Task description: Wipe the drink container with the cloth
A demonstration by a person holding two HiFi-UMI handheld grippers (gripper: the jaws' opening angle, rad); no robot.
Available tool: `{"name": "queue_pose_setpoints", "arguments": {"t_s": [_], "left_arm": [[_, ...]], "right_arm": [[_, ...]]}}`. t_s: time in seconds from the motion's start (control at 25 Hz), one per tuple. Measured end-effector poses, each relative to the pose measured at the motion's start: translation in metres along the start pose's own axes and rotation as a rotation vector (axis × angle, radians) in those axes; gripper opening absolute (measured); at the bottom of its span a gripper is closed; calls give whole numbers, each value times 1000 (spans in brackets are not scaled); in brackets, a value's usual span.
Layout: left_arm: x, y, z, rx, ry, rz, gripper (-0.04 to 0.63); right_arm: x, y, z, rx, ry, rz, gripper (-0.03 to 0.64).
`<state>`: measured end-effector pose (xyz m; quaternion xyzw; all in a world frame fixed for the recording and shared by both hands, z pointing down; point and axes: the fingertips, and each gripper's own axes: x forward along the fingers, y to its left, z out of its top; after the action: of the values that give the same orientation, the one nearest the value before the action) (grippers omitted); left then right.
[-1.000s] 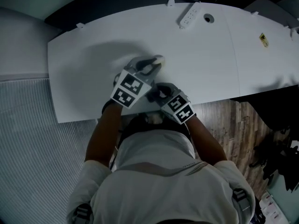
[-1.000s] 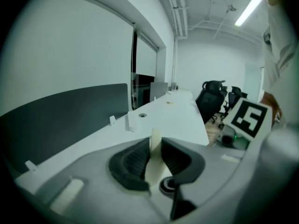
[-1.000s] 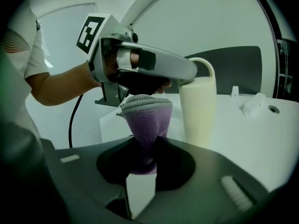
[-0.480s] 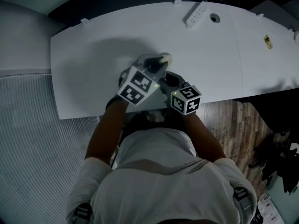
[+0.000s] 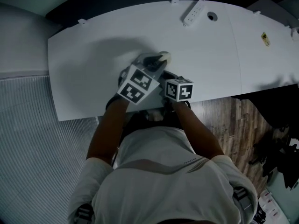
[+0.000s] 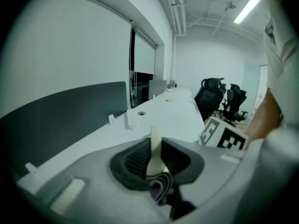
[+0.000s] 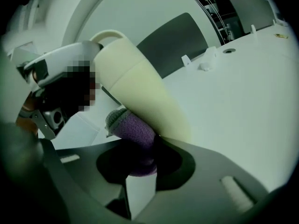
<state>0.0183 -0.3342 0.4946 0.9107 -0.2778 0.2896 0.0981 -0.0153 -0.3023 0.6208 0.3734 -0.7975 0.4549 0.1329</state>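
A cream drink container with a loop handle hangs tilted over the white table. My left gripper is shut on a thin cream part of it. My right gripper is shut on a purple cloth, which presses against the container's lower side. From the left gripper view the cloth shows just under the container. In the head view the container peeks out past the left gripper, and the right gripper's marker cube sits close beside it, hiding the cloth.
A white power strip and a cable hole lie at the table's far edge, with a yellow sticker to the right. A dark partition runs behind the table. Office chairs stand beyond its end.
My right gripper has moved up beside the left one and rolled, so its marker cube now faces differently. The left gripper with the container shifted slightly right.
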Motion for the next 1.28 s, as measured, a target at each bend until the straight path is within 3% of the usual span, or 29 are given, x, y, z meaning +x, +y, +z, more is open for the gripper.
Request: {"name": "queue_pose_setpoints", "arguments": {"t_s": [0.2, 0.4, 0.52, 0.72, 0.88, 1.08, 1.28], "left_arm": [[-1, -1, 0, -9, 5, -8, 66], [-1, -1, -1, -14, 9, -7, 67], [-2, -1, -1, -22, 18, -13, 67], [-1, 0, -1, -26, 26, -12, 69], [-1, 1, -1, -31, 19, -2, 67], [0, -2, 1, -29, 18, 5, 67], [0, -1, 0, -28, 20, 12, 66]], "right_arm": [[8, -13, -14, 56, 32, -26, 100], [-11, 0, -19, 120, 50, 89, 98], [-54, 15, -10, 167, -34, 156, 98], [-104, 22, 19, 193, -190, 181, 97], [-110, 20, 39, -38, -214, 92, 97], [-97, 24, 48, -411, -128, 8, 98], [-78, 20, 42, -508, -60, -26, 98]]}}
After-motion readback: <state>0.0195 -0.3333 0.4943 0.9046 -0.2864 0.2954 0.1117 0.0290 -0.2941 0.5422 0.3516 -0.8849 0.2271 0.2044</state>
